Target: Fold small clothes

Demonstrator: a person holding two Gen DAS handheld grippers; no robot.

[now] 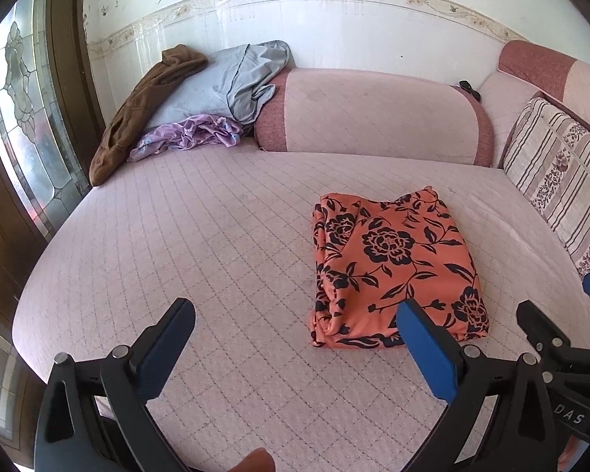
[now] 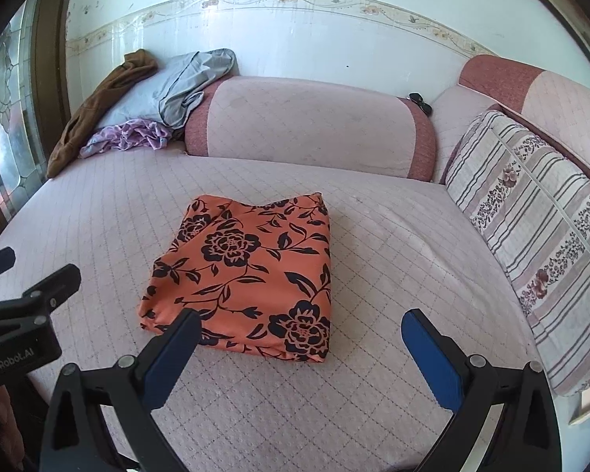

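Folded orange floral garment (image 2: pixel 244 275) lies finished on the sofa (image 2: pixel 373 259); both grippers' fingers (image 1: pixel 169 338) (image 2: pixel 432 350) hang released nearby, empty.

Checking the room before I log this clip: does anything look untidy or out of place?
The orange floral garment lies neatly folded. Odd spot: the far left corner, where a brown garment, grey cloth and purple cloth sit crumpled in a heap.

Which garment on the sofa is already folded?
The orange floral garment, a neat rectangle mid-seat. The brown, grey and purple clothes lie crumpled in the far-left corner.
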